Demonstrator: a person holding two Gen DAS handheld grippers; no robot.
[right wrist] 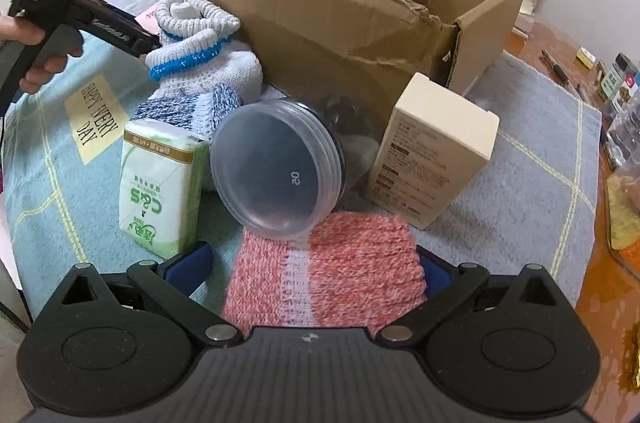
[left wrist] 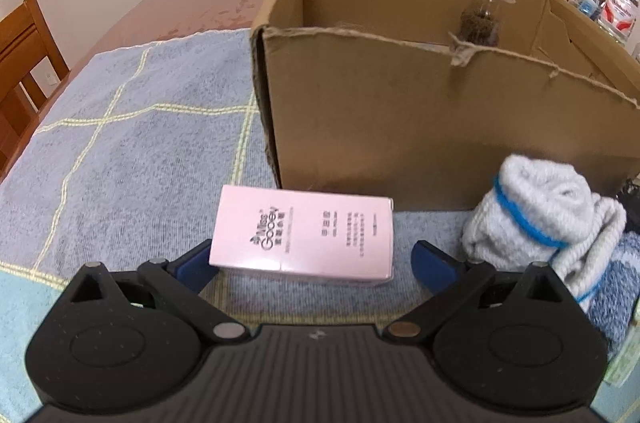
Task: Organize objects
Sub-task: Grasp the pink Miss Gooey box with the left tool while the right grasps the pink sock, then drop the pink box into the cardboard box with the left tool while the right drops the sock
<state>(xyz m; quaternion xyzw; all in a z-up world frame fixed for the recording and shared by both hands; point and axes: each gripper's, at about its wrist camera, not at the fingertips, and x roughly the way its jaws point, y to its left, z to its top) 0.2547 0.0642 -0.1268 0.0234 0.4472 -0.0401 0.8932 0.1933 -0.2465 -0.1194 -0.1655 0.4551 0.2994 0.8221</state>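
Note:
In the left wrist view a pink carton (left wrist: pixel 302 235) lies flat on the blue checked cloth (left wrist: pixel 120 151), just in front of the open cardboard box (left wrist: pixel 400 111). My left gripper (left wrist: pixel 312 249) is open, its blue fingers on either side of the carton's near end. A rolled grey-white sock (left wrist: pixel 536 219) with blue bands sits to the right. In the right wrist view my right gripper (right wrist: pixel 312 269) is open around a pink knitted sock (right wrist: pixel 332 271) that fills the gap. Beyond it lie a clear plastic jar (right wrist: pixel 276 171) on its side, a cream box (right wrist: pixel 432 151) and a green tissue pack (right wrist: pixel 160 183).
A glass jar (left wrist: pixel 480 19) with dark contents stands inside the cardboard box. Wooden chairs (left wrist: pixel 24 55) surround the table. Bottles and small items (right wrist: pixel 620 91) crowd the table's right edge. A hand (right wrist: pixel 36 51) holds the left gripper at far left in the right wrist view.

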